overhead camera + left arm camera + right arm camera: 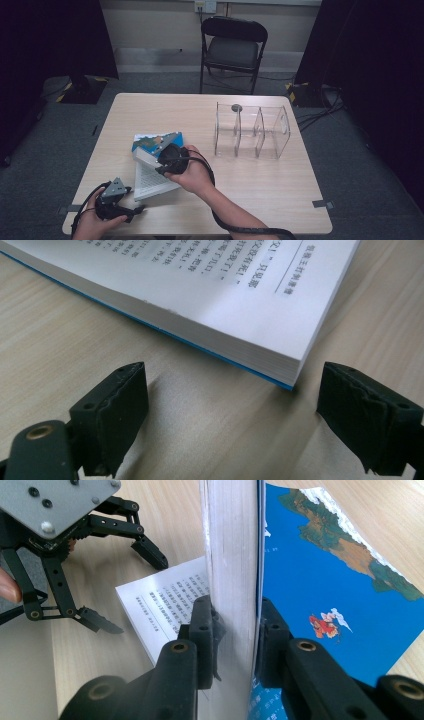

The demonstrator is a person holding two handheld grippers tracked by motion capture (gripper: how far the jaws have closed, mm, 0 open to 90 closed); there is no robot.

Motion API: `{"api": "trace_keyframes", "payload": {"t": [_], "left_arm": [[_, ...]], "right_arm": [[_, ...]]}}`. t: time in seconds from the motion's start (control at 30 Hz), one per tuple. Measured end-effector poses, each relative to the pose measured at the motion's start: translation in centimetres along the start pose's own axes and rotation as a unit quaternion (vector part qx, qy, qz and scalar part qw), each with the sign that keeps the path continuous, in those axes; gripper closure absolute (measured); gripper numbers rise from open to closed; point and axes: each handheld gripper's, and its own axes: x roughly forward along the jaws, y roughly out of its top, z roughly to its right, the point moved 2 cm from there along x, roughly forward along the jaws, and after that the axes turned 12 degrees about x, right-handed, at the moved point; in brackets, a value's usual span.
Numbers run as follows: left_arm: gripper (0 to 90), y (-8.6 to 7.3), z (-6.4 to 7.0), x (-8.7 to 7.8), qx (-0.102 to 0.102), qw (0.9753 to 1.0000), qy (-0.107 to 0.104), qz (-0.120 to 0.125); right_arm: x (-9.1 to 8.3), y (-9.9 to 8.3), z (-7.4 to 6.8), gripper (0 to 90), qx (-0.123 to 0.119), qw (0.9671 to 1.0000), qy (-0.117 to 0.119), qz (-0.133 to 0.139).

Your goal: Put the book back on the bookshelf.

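Note:
A paperback book (pixel 150 179) lies open on the wooden table (pixel 260 185), its blue illustrated cover (pixel 157 141) turned up on the far side. My right gripper (pixel 161 164) is shut on the raised block of pages (pixel 232 555) together with the blue cover (pixel 320 580), holding them upright. The printed page (pixel 165 605) below lies flat. My left gripper (pixel 137 198) stands open low over the table, its jaws either side of the flat half's near corner (pixel 292 375) without touching it. From the right gripper view, the left gripper (pixel 135 592) is spread wide beside the page.
A clear acrylic organiser (pixel 252 131) with three compartments stands at the table's right back, a small grey round thing (pixel 236 107) on its top edge. A black folding chair (pixel 232 45) is behind the table. The right gripper's cable (pixel 250 231) trails off the front edge.

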Motion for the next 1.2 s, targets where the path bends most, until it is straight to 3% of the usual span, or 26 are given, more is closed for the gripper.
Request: {"api": "trace_keyframes", "payload": {"t": [0.07, 0.17, 0.43, 0.77, 0.9, 1.2], "left_arm": [[12.6, 0.1, -0.1, 0.1, 0.008, 0.9999, 0.009, -0.004], [14.8, 0.3, -0.4, 0.3, -0.005, 0.9998, 0.019, 0.000], [16.7, 0.6, -0.8, 0.6, -0.017, 0.9997, 0.020, -0.002], [17.2, 0.8, -1.2, 0.6, -0.010, 0.9998, 0.015, -0.010], [17.8, 0.7, -1.3, 0.5, -0.024, 0.9996, 0.012, -0.004], [18.0, 0.8, -1.2, 0.7, -0.015, 0.9997, 0.016, -0.006]], "right_arm": [[0.0, 0.0, 0.0, 74.2, 0.003, 1.0000, -0.002, -0.003], [-0.3, 0.0, 0.1, 74.3, 0.001, 1.0000, -0.003, -0.003], [-0.6, -0.2, 0.1, 74.4, 0.006, 1.0000, -0.007, -0.002], [-0.3, -0.8, -0.2, 74.2, -0.001, 0.9999, -0.010, -0.003], [-0.3, -0.8, -0.1, 74.3, 0.000, 1.0000, -0.007, 0.000], [-0.5, -0.4, -0.1, 74.4, 0.003, 0.9999, -0.010, -0.001]]}}
